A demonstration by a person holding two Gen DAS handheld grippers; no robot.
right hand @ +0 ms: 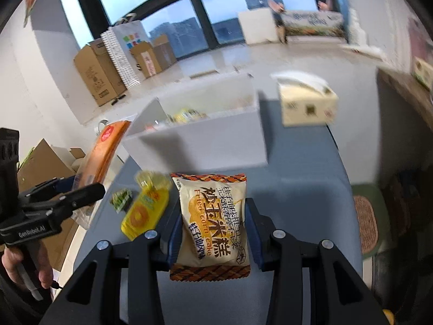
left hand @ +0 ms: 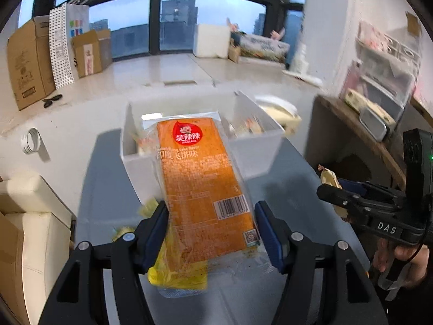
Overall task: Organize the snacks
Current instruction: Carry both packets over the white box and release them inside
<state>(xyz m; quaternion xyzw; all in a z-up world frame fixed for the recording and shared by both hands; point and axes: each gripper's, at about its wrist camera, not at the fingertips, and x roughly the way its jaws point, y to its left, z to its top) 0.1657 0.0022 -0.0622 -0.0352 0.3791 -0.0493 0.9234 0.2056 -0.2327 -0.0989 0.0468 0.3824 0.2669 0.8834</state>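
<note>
We hold the left gripper clamped on a long orange snack pack, its blue pads pressing both long edges near the barcode end. The pack is lifted off the grey table and tilts forward, its red-logo end reaching over the near wall of the white bin. In the right wrist view the same pack sits left of the bin, raised above the table edge.

The right gripper grips a cream fried corn cake packet, jaws pinched on its sides, brown zigzag seals sticking out top and bottom. The packet sits in front of the bin's near wall, above the table; we cannot tell if it touches the surface.

On the table left of the corn cake packet lies a yellow snack pouch, and just left of that a small green-white candy, both in front of the bin. A few packets already lie inside the bin, blurred. A tissue box stands right of the bin at its far corner. Cardboard boxes stand beyond the bin by the window.
</note>
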